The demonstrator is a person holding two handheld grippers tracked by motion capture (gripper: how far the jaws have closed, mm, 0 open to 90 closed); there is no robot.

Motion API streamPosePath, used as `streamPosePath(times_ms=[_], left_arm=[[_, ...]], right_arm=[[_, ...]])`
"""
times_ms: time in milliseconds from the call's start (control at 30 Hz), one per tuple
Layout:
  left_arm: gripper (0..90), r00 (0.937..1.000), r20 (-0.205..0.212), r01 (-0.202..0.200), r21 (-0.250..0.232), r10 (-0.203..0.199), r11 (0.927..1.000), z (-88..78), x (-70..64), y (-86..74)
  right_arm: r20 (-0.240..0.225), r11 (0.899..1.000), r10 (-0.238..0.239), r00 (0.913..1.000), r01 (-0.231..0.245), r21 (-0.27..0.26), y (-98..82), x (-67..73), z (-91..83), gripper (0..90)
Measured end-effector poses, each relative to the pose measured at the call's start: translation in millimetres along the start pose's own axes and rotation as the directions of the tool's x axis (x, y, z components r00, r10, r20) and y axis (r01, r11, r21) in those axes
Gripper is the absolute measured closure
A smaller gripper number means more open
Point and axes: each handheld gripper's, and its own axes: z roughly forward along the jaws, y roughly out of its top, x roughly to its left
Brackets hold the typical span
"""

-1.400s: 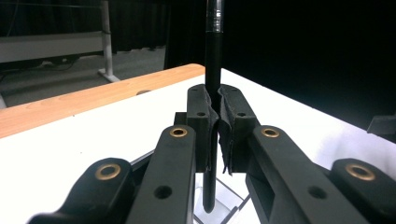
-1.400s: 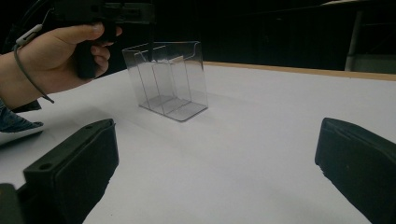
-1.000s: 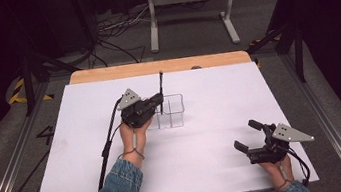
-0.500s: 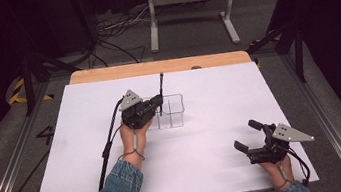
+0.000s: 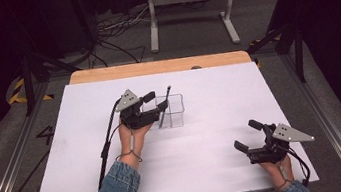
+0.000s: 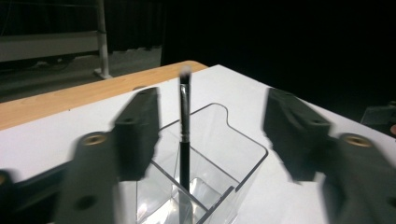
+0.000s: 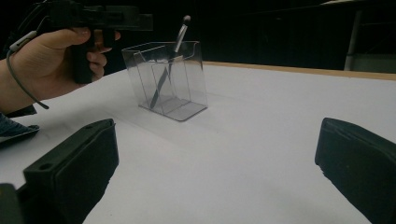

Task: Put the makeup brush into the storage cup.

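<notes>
Brush (image 6: 185, 122) is in the clear organizer (image 5: 174, 111), standing tilted in one compartment, bristle end up, leaning on the rim; the divider walls are what keep it upright. Left tool (image 5: 153, 102) sits right at the organizer with jaws either side of the handle; they've just been opening, and in the left gripper view there's a clear gap between each jaw and the brush, so it's released, nothing gripped. Reads as a drop-off: let go with the handle already supported so it doesn't tip. Organizer is mid-tabletop (image 5: 214, 135), toward the far edge. Right tool (image 5: 248, 135) is parked well apart near the front right, jaws spread, empty, just pointing at the organizer; likely idle to stay out of the way.
</notes>
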Motion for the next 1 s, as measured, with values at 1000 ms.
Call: streamPosePath(times_ms=[1000], left_arm=[[2.9,0.9883,0.146,-0.041,-0.03,0.045,0.9987,-53.1,-19.1,22.9]], right_arm=[[0.001,1.0,0.005,1.0,-0.005,0.0,0.2,-0.7,0.2,0.0]])
